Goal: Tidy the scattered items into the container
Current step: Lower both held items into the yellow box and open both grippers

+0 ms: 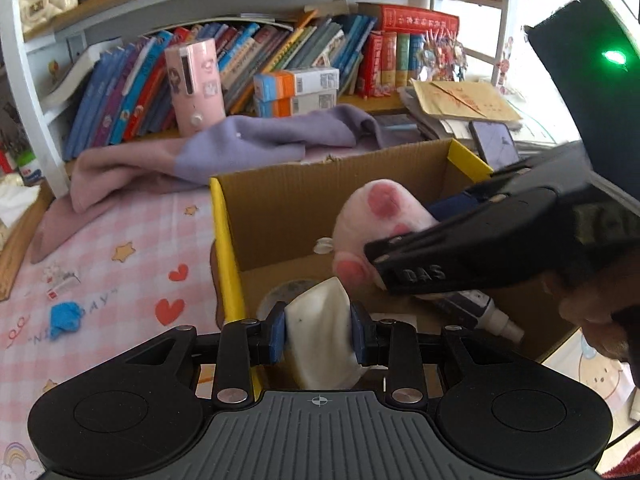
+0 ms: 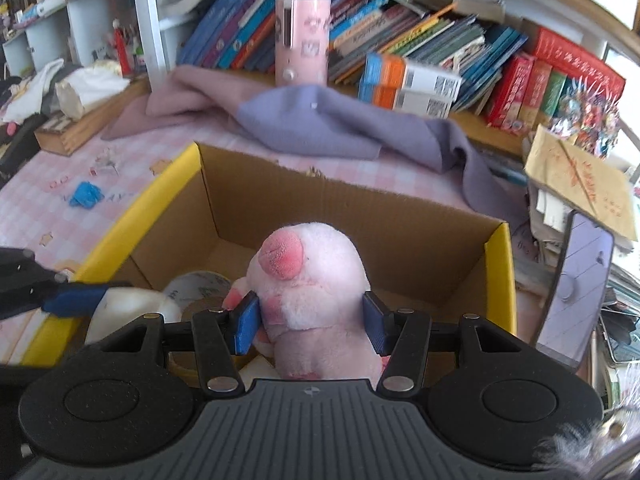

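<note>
You're clamping the left gripper (image 1: 319, 334) jaws on a white soft packet (image 1: 320, 320), holding it just over the near-left corner of the cardboard box (image 2: 340, 204). Your right gripper (image 2: 312, 318) jaws are squeezing a pink plush toy (image 2: 308, 280) over that same box, right of the packet; a tape roll (image 2: 198, 286) is lying inside.

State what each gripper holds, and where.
Left gripper: white soft item, pinched across its sides. Right gripper: pink plush toy, gripped across its body.

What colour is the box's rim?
Yellow, on the brown cardboard box; it shows best in the right wrist view.
</note>
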Motion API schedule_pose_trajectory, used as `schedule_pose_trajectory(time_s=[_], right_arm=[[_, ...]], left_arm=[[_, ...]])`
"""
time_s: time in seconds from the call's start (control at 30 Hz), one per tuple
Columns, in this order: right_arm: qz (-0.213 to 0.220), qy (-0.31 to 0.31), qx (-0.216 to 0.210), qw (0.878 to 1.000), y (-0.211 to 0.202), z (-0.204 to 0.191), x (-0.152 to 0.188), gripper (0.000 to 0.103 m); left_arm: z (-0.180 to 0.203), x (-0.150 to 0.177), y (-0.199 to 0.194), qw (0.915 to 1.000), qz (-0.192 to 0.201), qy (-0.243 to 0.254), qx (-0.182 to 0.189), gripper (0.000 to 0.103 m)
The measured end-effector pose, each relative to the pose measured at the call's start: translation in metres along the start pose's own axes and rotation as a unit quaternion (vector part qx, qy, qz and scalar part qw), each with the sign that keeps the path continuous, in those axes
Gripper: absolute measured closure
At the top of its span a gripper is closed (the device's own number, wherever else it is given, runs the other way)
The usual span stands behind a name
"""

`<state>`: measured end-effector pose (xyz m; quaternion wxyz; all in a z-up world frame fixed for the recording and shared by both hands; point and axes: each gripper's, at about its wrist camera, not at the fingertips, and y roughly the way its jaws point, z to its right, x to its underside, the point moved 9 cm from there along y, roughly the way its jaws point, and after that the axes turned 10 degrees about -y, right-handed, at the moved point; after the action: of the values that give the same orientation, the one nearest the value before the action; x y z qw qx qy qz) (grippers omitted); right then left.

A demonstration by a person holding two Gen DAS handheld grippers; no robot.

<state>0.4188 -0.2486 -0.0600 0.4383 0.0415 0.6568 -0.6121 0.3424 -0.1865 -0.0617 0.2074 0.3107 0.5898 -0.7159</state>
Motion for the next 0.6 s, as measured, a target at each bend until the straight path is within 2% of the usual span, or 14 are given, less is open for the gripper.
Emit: schedule_pose_trajectory(time_s=[0.13,0.37,0.6], right_arm=[[-0.017,0.003,-0.011,1.000,0.013,0.002,0.001,0.052],[-0.023,-0.004,-0.017,1.000,0.018,0.001,-0.003,0.051],[-0.023,-0.004,-0.016,1.000,0.018,0.000,-0.003,0.046]], left_arm=[[0.006,0.003,0.006,0.9999,-0.008,0.011,0.007,0.071],[0.013,0.005,0.010,0.9996,-0.009,0.027,0.002,0.070],[0.015,0.006,0.009,0.9993,-0.008,0.035,-0.009,0.062]])
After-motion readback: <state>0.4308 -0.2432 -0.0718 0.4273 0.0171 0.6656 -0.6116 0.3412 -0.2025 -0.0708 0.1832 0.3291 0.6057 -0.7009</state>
